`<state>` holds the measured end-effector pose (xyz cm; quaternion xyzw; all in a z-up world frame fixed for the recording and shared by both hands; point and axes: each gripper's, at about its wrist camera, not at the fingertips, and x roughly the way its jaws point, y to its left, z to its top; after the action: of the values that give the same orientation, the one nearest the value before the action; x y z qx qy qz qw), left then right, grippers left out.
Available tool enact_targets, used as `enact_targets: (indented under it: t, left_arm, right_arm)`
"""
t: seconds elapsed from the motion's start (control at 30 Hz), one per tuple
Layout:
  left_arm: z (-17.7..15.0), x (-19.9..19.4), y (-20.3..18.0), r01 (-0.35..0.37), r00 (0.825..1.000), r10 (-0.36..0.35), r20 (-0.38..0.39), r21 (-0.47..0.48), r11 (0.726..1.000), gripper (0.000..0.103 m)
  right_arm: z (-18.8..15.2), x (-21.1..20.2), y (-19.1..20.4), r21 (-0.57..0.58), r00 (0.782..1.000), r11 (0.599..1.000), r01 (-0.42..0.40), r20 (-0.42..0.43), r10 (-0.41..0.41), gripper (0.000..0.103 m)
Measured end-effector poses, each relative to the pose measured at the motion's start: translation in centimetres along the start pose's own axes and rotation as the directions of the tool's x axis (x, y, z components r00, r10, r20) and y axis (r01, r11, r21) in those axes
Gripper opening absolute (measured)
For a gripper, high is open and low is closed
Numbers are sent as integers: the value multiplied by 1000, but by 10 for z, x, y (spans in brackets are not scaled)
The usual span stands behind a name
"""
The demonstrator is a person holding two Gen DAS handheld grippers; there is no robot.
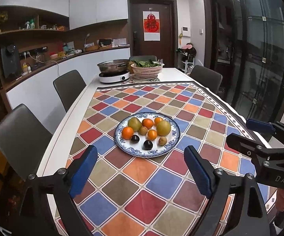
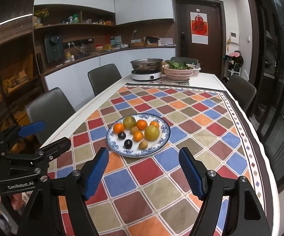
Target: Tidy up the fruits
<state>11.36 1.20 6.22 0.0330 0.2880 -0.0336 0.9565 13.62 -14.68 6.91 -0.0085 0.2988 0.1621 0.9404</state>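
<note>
A blue-and-white plate (image 1: 173, 143) (image 2: 164, 137) sits mid-table on the checkered cloth. It holds two yellow-green pears (image 1: 163, 128) (image 2: 152, 132), several small oranges (image 1: 127, 133) (image 2: 118, 127), two dark plums (image 1: 147, 144) (image 2: 128, 144) and two small brown fruits (image 1: 162, 140) (image 2: 143, 144). My left gripper (image 1: 141, 169) is open and empty, hovering short of the plate. My right gripper (image 2: 144, 169) is open and empty, also short of the plate. Each gripper shows at the edge of the other's view: the right one (image 1: 246, 131) and the left one (image 2: 49, 135).
At the table's far end stand a pan on an induction cooker (image 1: 114, 72) (image 2: 147, 70) and a pink colander of greens (image 1: 147, 69) (image 2: 178, 71). Grey chairs (image 1: 69, 88) (image 2: 47, 110) line the left side, another (image 1: 206, 78) (image 2: 241, 92) the right.
</note>
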Motion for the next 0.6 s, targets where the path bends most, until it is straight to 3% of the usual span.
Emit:
enact_targets:
  t: [0.6]
  left_arm:
    - [-11, -36, -8, -14, 999, 15, 42, -9, 1000, 97]
  right_arm:
    - [-16, -33, 3, -1, 999, 1000, 13, 40, -13, 75]
